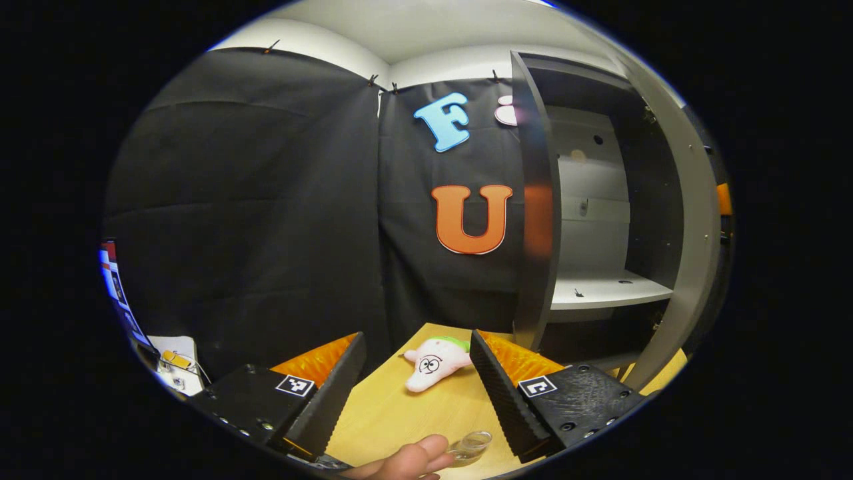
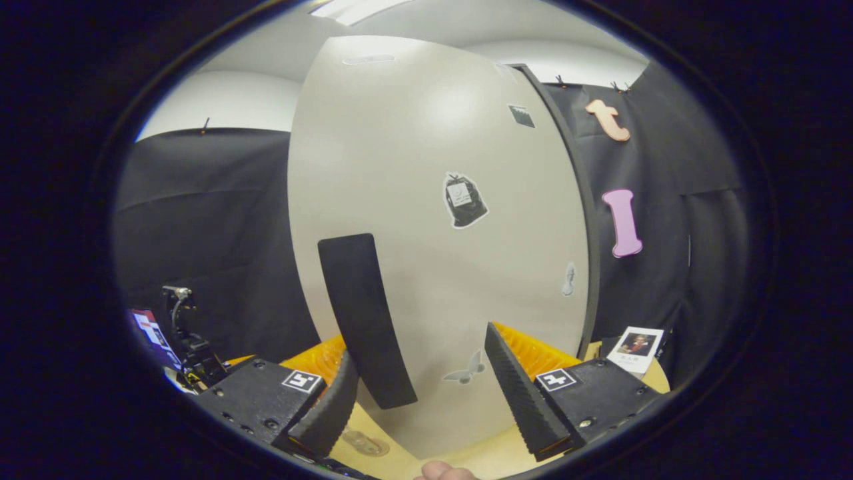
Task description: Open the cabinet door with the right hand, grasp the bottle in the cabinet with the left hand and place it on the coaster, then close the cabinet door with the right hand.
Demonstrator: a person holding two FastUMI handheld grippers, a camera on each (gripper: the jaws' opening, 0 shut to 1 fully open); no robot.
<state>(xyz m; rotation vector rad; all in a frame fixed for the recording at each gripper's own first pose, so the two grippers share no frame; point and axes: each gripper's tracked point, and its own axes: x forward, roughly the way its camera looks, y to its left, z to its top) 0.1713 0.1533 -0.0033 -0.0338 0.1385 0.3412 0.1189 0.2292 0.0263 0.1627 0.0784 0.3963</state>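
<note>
Left gripper [image 1: 418,373]: jaws standing wide, holding nothing, facing the open cabinet [image 1: 600,200].
Right gripper [image 2: 421,380]: jaws wide, left finger lying near the black handle [image 2: 363,320] on the cabinet door [image 2: 433,200].
Bottle: appearing to sit low on the table [image 1: 386,413], touching a hand [image 1: 406,460]; the coaster is hard to identify.
Risk: door swinging shut too hard, or the hand knocking the bottle.
View difference: left gripper view giving the shelves and plush toy [image 1: 433,360]; right gripper view giving the door face.

Cabinet door [image 2: 433,233] stood just ahead of the right gripper [image 2: 420,380], barring its way. Shelf [image 1: 606,290] lay open; plush toy [image 1: 433,360] lay on the table [image 1: 400,413] between the left jaws.
</note>
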